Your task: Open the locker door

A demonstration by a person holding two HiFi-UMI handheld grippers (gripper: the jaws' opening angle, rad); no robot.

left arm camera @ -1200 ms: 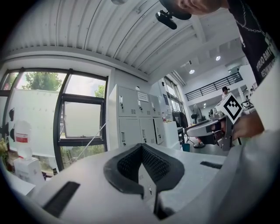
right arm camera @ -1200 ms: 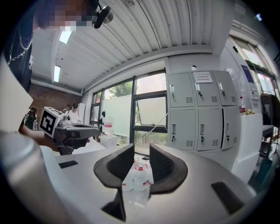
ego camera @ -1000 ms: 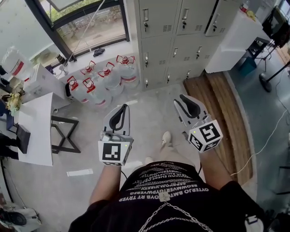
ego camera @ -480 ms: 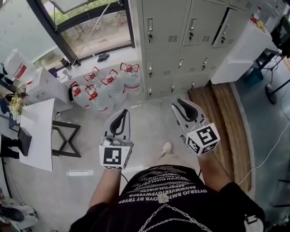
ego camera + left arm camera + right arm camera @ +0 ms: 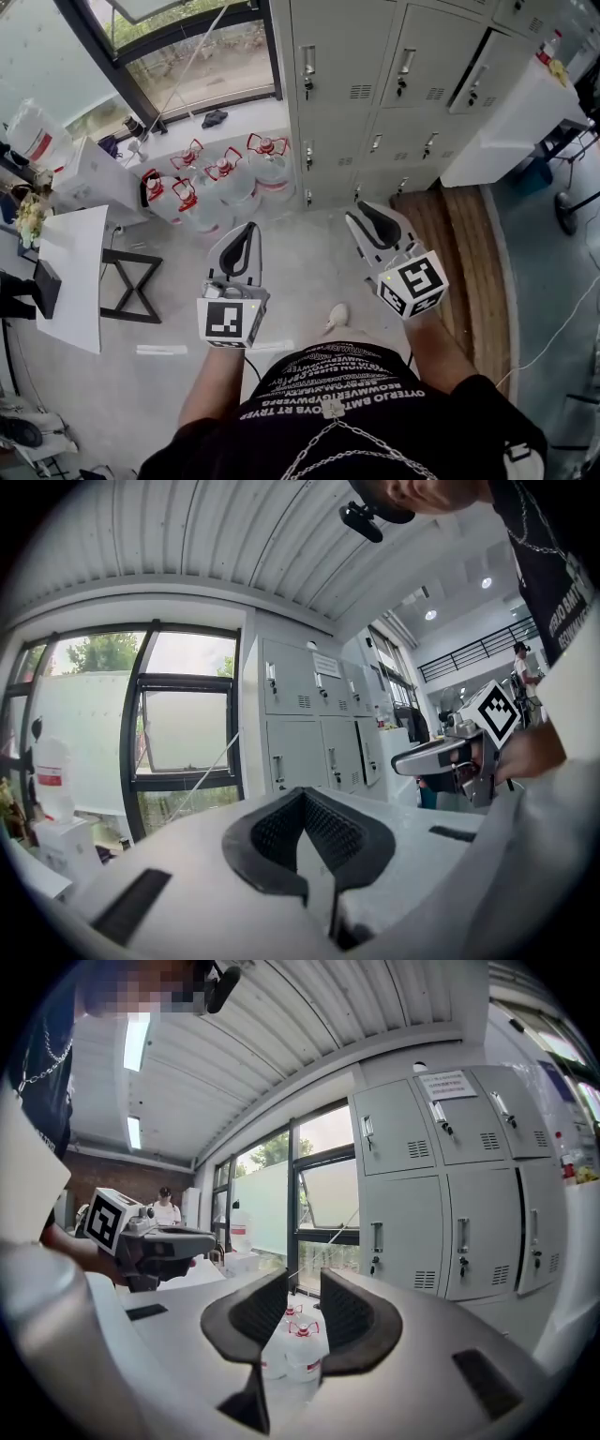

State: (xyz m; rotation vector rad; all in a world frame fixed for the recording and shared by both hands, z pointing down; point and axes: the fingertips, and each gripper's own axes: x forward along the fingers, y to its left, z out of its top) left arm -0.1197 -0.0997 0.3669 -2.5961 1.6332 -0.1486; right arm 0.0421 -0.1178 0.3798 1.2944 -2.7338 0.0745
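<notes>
Grey steel lockers (image 5: 349,56) fill the upper middle and upper right of the head view, two rows showing, well apart from both tools; no door touched yet. Left gripper (image 5: 246,234) sits lower centre-left, fingers (image 5: 272,841) clenched tip to tip, nothing in them. Right gripper (image 5: 361,217) sits lower centre-right, fingers (image 5: 258,1312) parted with a clear gap, empty; only water bottles (image 5: 295,1340) on the floor (image 5: 300,262) show through the gap. Step in hand, by my reading: the approach, target door not yet evident. Each door stands upright, long axis vertical, face turned out to the room. Each handle (image 5: 307,62) is a slim vertical bar near the door's left edge in frame, keyhole just under it, so the hinge is likely on the right edge. To do it well: bring the right gripper to one handle, turn the fingers to straddle the bar from its sides, close fully behind it before pulling, then draw back along an arc about the hinge side, not straight out. Keep the left gripper out of the swing.
</notes>
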